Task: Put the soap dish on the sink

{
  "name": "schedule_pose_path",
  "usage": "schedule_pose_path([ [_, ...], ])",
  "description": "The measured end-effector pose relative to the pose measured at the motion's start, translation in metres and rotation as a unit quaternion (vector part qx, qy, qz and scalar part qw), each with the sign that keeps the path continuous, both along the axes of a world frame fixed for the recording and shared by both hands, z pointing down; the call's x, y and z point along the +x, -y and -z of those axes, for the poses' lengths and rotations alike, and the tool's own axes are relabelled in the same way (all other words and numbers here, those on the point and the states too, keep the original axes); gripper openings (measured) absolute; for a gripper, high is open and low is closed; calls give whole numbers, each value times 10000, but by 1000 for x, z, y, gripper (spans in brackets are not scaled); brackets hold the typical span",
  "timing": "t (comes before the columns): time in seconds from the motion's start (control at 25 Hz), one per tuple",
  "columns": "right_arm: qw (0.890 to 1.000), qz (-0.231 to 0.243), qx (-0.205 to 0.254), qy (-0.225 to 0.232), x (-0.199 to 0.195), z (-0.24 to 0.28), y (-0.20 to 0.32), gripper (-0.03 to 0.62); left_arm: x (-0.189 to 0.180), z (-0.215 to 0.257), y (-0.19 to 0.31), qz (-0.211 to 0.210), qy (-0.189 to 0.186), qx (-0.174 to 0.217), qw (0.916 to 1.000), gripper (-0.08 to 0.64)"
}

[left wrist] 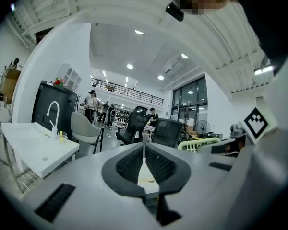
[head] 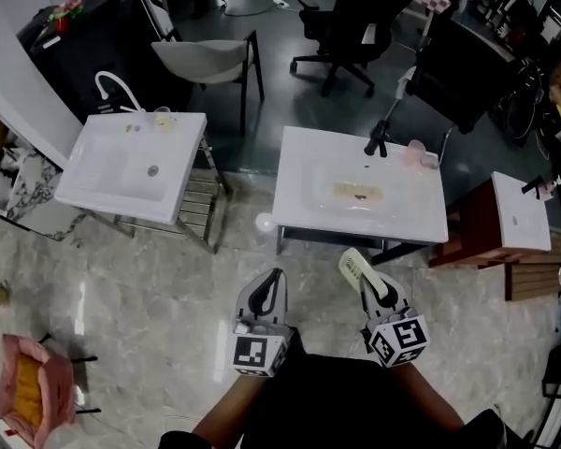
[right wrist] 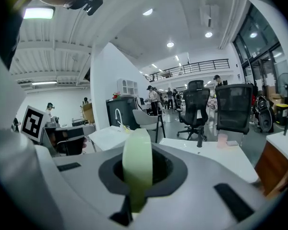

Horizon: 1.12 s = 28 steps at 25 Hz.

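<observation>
Pale-green soap dish (right wrist: pixel 137 166): you hold it clamped between the jaws of the right gripper (head: pixel 378 297). In the right gripper view it is seen edge-on, so its hollow face cannot be checked, and its gripped end is hidden behind the jaw pads. In the head view your forearms are cut off at the bottom edge.

The left gripper (left wrist: pixel 144 163) has its jaws together with nothing between them.

Containers:
- The sink (head: pixel 299 215) directly ahead has a black faucet (head: pixel 378 141) and a pink cup (head: pixel 413 152) on its back rim. A yellowish-brown patch (head: pixel 358 192) lies in its basin; it is too small to identify.
- A second sink (head: pixel 103 171) stands well apart to the left, with a white faucet (head: pixel 117 87). Its basin shows only a drain (head: pixel 152 169). Small items sit on its back rim, too small to name.
- A pink bag (head: pixel 9 363) at lower left holds yellowish contents.

Position of the soap dish: it is over the floor, just short of the near edge of the sink ahead and not touching it. It stands on edge. Its long axis runs out from the jaws, up and slightly left in the head view, toward that sink.
</observation>
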State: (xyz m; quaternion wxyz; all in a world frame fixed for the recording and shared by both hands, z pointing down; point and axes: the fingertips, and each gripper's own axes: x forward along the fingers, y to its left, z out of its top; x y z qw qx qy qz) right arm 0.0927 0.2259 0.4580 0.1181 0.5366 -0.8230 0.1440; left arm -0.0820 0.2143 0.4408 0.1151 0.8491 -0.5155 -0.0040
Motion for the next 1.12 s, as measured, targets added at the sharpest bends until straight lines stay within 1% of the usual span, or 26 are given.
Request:
schedule_pose_path([
  [0.12, 9999, -139, -65, -38, -5, -1, 19, 6, -13, 4, 19, -23, -72, 9, 10000, 19],
  [0.28, 9996, -257, -17, -85, -19, 1, 43, 6, -29, 4, 39, -122, -95, 52, 9999, 19],
  [0.4, 9996, -254, 11, -93, -31, 1, 57, 6, -38, -3, 48, -189, -127, 37, 9997, 20],
  [0.56, 9996, -243, 26, -145, -49, 3, 71, 6, -50, -1, 62, -256, -159, 57, 9995, 18],
  [0.72, 9996, -204, -58, -180, -57, -2, 76, 6, -62, -5, 68, -180, -244, 15, 9995, 18],
  [0.96, 9997, -172, -135, -135, -65, -6, 91, 8, -77, -9, 73, -7, -260, -75, 9996, 18],
  [1.12, 9999, -46, -156, -53, -77, -13, 99, 6, -87, -12, 75, 91, -180, -131, 9997, 19],
])
